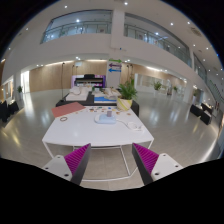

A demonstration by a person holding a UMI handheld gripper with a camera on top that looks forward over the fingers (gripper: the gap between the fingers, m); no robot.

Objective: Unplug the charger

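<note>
My gripper (111,162) is open and empty, its two fingers with magenta pads (77,160) spread wide above the floor. Well beyond the fingers stands a white table (75,130). On it lies a small pale device with a cable (106,118), probably the charger, too small to tell apart. A small round dark thing (63,119) lies near the table's left side. The gripper is far from the table and touches nothing.
A potted green plant (127,93) stands at the table's far right corner. A reddish flat object (71,108) lies at the far left of the table. Chairs and desks stand further back in a large atrium. Tiled floor lies between me and the table.
</note>
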